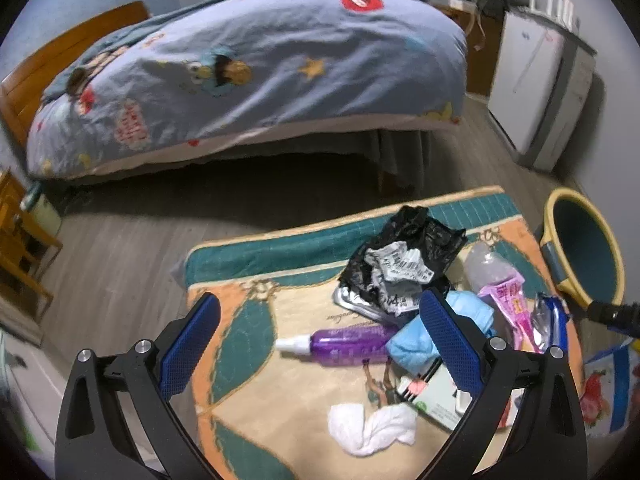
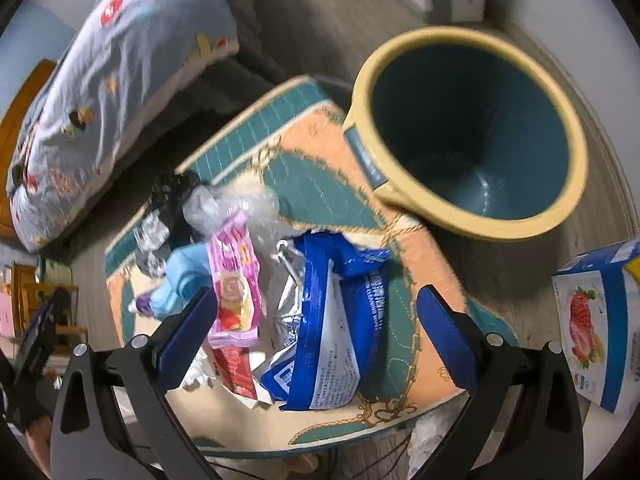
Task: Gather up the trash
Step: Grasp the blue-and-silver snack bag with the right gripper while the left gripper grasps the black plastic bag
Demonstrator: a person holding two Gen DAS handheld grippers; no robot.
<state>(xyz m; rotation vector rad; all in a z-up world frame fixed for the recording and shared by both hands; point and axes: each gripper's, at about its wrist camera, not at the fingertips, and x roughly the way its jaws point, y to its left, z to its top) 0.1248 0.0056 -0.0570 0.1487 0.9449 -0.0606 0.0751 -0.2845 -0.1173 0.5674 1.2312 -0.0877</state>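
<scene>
Dim indoor light, strong fisheye bending, right wrist view motion-blurred.

the left gripper point(image 1: 320, 344) has its two blue-padded fingers point(image 1: 188, 346) spread wide, nothing between them, pointing forward and down. the right gripper point(image 2: 320, 338) is likewise spread wide and angled downward, its fingers point(image 2: 446, 338) holding nothing. at the left view's right edge, the right gripper's dark tip shows.

Ahead-left of the right gripper point(image 2: 316, 332), a clear bottle point(image 2: 236, 204) blurs; the strawberry carton point(image 2: 596, 320) to its right runs off the frame's edge.
</scene>
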